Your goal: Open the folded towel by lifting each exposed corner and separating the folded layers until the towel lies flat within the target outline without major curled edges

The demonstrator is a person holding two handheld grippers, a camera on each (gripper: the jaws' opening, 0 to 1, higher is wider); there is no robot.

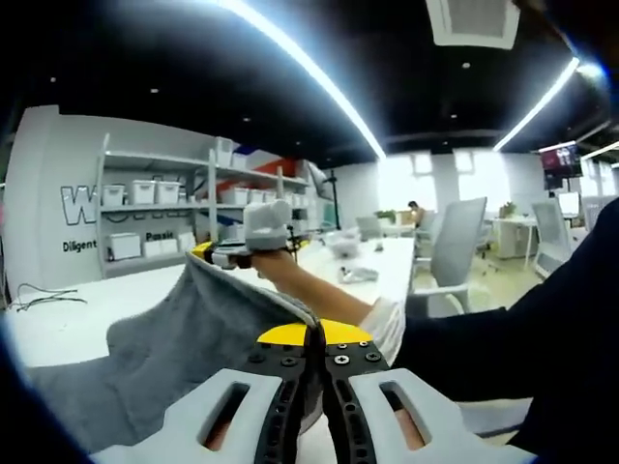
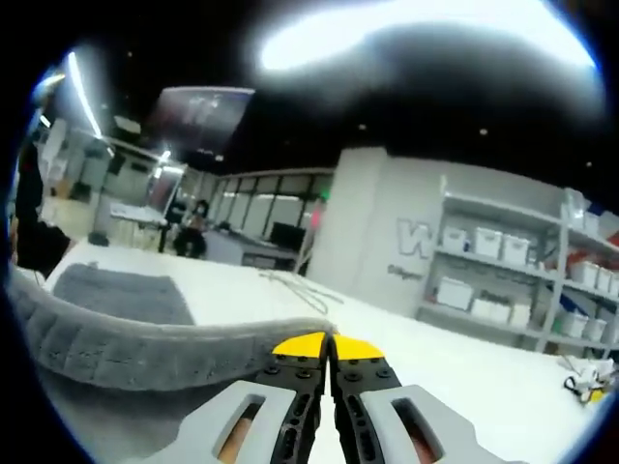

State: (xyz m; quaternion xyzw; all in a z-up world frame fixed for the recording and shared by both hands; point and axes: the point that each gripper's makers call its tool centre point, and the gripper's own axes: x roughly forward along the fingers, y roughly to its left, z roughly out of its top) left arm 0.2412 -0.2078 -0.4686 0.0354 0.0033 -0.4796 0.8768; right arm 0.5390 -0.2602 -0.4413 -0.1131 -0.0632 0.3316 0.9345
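The grey towel hangs lifted off the white table, stretched between both grippers. My left gripper is shut on the near edge of the towel, yellow tips pressed together. In the left gripper view, the right gripper, held by a person's hand, grips the towel's far corner. In the right gripper view, my right gripper is shut on the towel's edge, which runs taut off to the left. Below the held edge the towel sags; its lower part is hidden.
A second grey cloth lies flat on the table further back. A dark cable trails across the table. Shelves with white bins stand behind. Office chairs stand to the right, and small objects lie on the far table end.
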